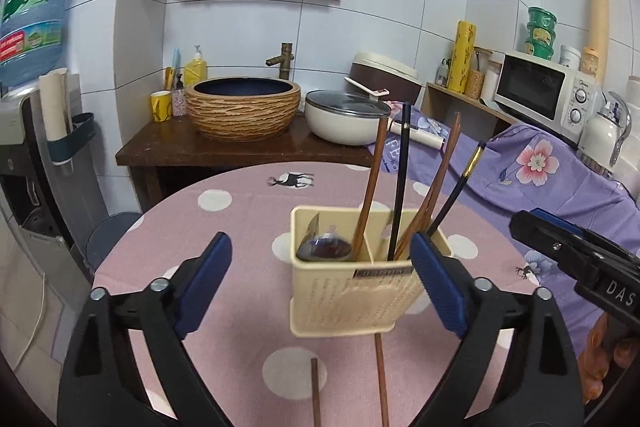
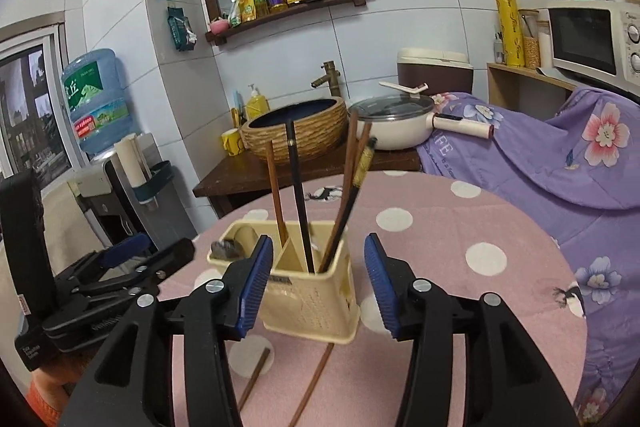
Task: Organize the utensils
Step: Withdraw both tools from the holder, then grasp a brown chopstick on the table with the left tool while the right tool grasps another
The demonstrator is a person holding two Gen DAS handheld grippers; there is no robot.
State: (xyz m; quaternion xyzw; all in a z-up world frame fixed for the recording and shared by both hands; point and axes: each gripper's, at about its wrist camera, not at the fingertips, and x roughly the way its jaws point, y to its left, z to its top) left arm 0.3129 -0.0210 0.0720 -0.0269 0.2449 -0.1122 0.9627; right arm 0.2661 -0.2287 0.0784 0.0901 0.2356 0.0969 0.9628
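- Cream plastic utensil caddy, slotted walls, two compartments, stands on the round pink table with white polka dots.
- Left compartment: dark ladle or spoon bowl; its shape is hard to make out, and the right wrist view blurs it.
- Brown wooden chopsticks and black gold-banded chopsticks stand upright or lean in the caddy; lower ends hidden inside.
- Two loose brown wooden chopsticks lie on the table in front of the caddy, cut off by the frame's bottom edge.
- Left gripper: blue pads wide apart, nothing between them; one pad overlaps the caddy's right corner, contact unclear.
- Right gripper: jaws apart, caddy seen behind the gap, pads clamp nothing.
- Orange-sleeved hand behind the right gripper, mostly cut off.
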